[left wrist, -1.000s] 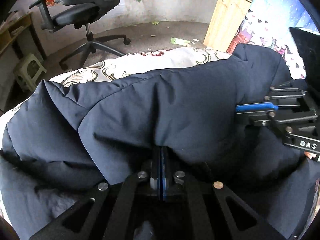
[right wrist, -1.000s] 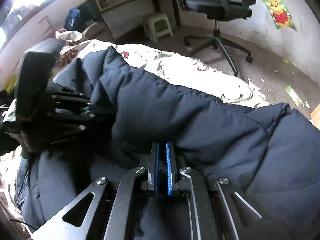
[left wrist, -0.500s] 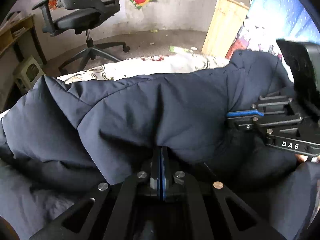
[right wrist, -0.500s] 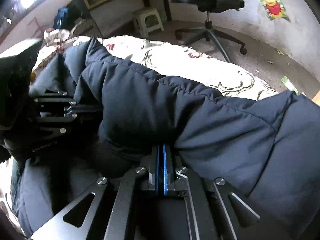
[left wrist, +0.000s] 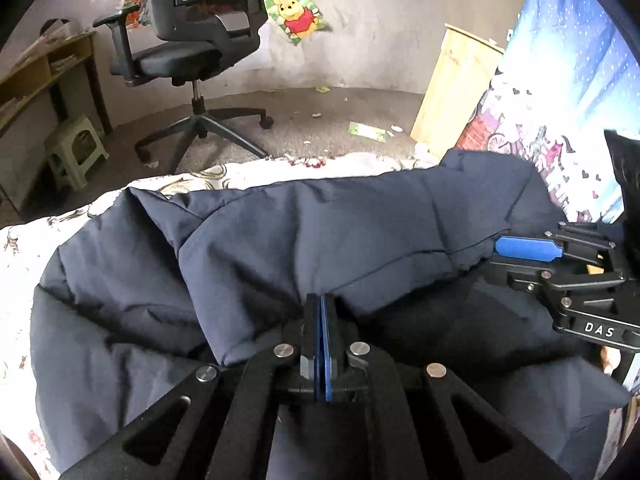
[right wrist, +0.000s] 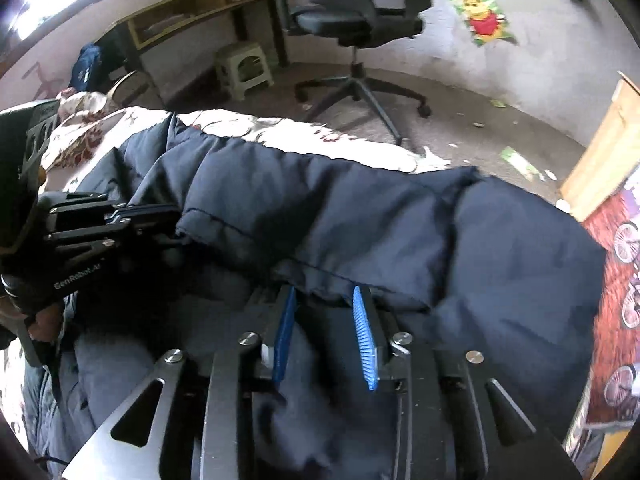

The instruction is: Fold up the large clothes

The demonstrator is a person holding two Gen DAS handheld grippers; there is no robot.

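Where the jacket (left wrist: 320,240) bunches, left gripper (left wrist: 320,304) tips vanish.

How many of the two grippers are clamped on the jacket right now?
1. The left gripper is shut on the folded edge of the navy jacket. The right gripper has just been opening; its blue pads stand apart, with the jacket's edge at their tips, unpinched.

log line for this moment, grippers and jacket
left gripper: shut on jacket fold | right gripper: jaws just opening, pads clear of fabric | jacket: navy, folded over on bedspread
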